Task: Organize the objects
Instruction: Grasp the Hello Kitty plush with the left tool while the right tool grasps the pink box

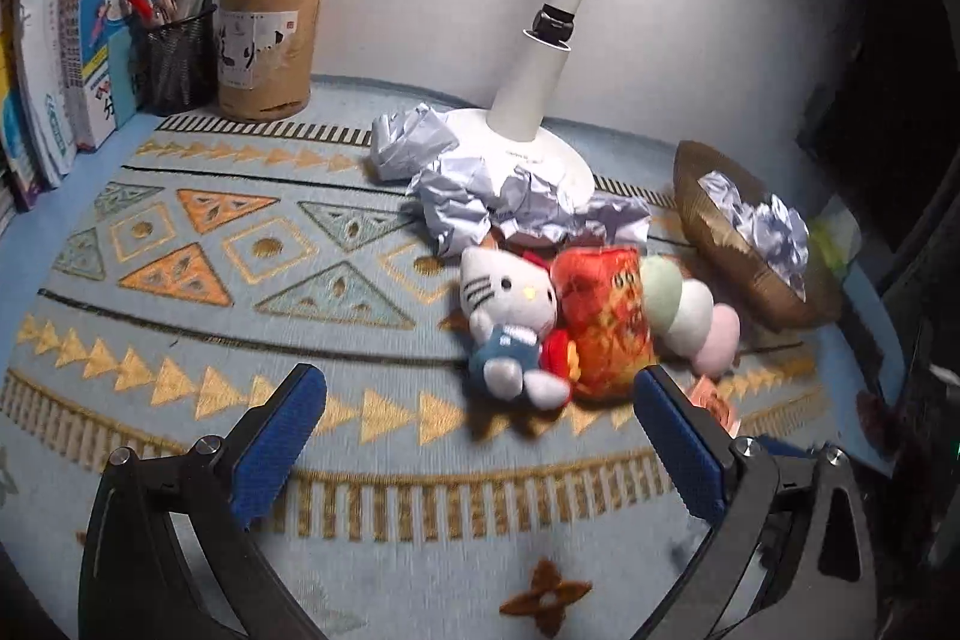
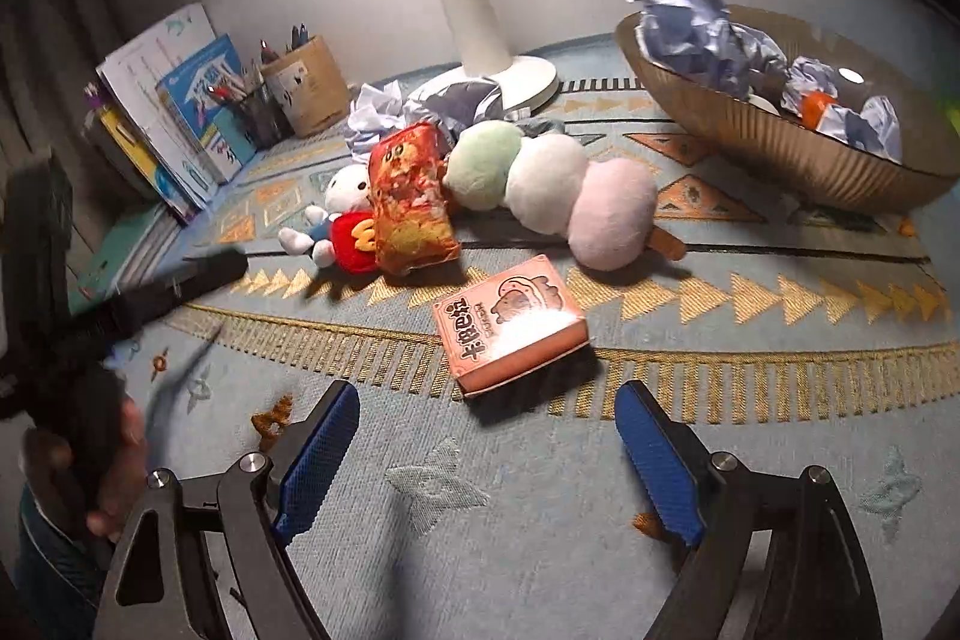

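My left gripper [image 1: 480, 379] hangs open just short of a white cat plush [image 1: 510, 298], with nothing between its blue pads [image 1: 282, 436]. Against the plush lean a red-orange snack bag [image 1: 606, 322] and a plush skewer of green, white and pink balls [image 1: 690, 316]. My right gripper [image 2: 486, 394] is open too, a little short of a pink carton [image 2: 510, 322] lying flat on the mat. Behind the carton lie the ball skewer [image 2: 546, 190], the snack bag [image 2: 411, 208] and the cat plush [image 2: 348, 187]. Crumpled paper [image 1: 474, 184] is piled by the lamp base [image 1: 540, 148].
A gold ribbed bowl [image 2: 780, 148] holding crumpled paper stands at the right. Two pen holders [image 1: 267, 52] and upright books [image 1: 90, 40] line the back left corner. The white lamp stem [image 2: 468, 10] rises at the back. A hand [image 2: 120, 460] shows at the left.
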A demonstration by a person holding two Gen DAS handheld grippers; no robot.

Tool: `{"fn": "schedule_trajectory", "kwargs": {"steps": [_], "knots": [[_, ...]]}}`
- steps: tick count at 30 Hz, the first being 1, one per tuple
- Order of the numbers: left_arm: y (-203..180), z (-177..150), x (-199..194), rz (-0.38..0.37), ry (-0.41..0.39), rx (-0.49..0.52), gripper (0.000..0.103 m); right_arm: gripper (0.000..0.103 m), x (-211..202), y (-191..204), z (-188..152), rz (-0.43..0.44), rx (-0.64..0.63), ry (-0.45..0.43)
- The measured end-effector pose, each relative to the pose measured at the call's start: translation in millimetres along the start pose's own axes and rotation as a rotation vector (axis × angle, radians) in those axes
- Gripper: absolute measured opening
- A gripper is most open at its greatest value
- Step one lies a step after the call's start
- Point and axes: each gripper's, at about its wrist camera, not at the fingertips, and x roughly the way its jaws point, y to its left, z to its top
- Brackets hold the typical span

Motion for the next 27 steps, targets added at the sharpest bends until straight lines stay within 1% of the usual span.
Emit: {"fn": "schedule_trajectory", "kwargs": {"steps": [1, 2, 3, 5, 6, 8, 10, 12, 14, 15, 17, 18, 19, 20, 21, 22, 24, 26, 27], "knots": [[-1.1, 7.8, 11.0, 0.013, 0.016, -0.006, 0.102, 0.084, 4.7, 4.7, 1.8, -0.018, -0.020, 0.001], [-3.0, 12.5, 22.7, 0.032, 0.040, 0.001, 0.102, 0.078, 9.7, 8.2, 3.3, -0.034, -0.040, 0.009], [-6.3, 15.7, 34.9, 0.054, 0.070, 0.019, 0.101, 0.068, 14.9, 10.4, 4.4, -0.049, -0.057, 0.023], [-15.8, 16.7, 54.2, 0.089, 0.114, 0.069, 0.101, 0.062, 21.4, 11.4, 4.5, -0.095, -0.090, 0.039], [-21.0, 15.3, 60.7, 0.098, 0.127, 0.093, 0.101, 0.056, 22.4, 10.0, 3.8, -0.118, -0.104, 0.037], [-29.3, 12.3, 67.4, 0.102, 0.123, 0.125, 0.101, 0.053, 19.4, -0.1, 1.8, -0.136, -0.097, 0.033], [-33.3, 11.8, 71.4, 0.090, 0.114, 0.120, 0.101, 0.053, 12.1, -17.8, 0.1, -0.141, -0.042, 0.028], [-31.4, 13.1, 75.4, 0.060, 0.118, 0.091, 0.102, 0.053, 5.7, -40.7, -1.2, -0.189, 0.032, 0.025], [-24.8, 15.1, 79.5, 0.038, 0.131, 0.055, 0.101, 0.053, -3.4, -61.2, -1.4, -0.187, 0.099, 0.009], [-21.5, 14.8, 79.6, 0.022, 0.133, 0.041, 0.097, 0.053, -7.4, -69.4, -1.0, -0.176, 0.132, 0.006], [-14.6, 14.4, 75.2, 0.021, 0.122, 0.028, 0.086, 0.053, -13.1, -76.9, 1.3, -0.114, 0.175, 0.004], [-11.8, 13.8, 72.6, 0.028, 0.118, 0.024, 0.077, 0.053, -13.3, -75.9, 4.5, -0.075, 0.186, 0.004], [-7.6, 13.7, 70.3, 0.012, 0.117, 0.011, 0.075, 0.053, -13.0, -73.5, 6.7, -0.040, 0.191, 0.006], [-2.7, 13.6, 68.0, -0.005, 0.114, -0.011, 0.073, 0.058, -11.1, -70.0, 8.7, -0.011, 0.194, 0.010], [1.3, 13.8, 65.8, -0.015, 0.110, -0.033, 0.072, 0.066, -8.6, -65.5, 10.9, 0.006, 0.192, 0.011], [4.5, 14.4, 64.7, -0.020, 0.107, -0.049, 0.072, 0.068, -5.7, -59.6, 13.2, 0.007, 0.180, 0.008], [4.5, 14.5, 63.8, -0.018, 0.101, -0.051, 0.072, 0.067, 2.6, -46.3, 16.9, -0.029, 0.140, 0.016], [-5.1, 12.4, 67.7, 0.009, 0.104, -0.009, 0.072, 0.067, 12.4, -37.7, 16.2, -0.070, 0.123, 0.032], [-13.8, 10.6, 69.1, 0.039, 0.098, 0.027, 0.072, 0.068, 13.6, -35.3, 16.6, -0.076, 0.119, 0.027]]}}
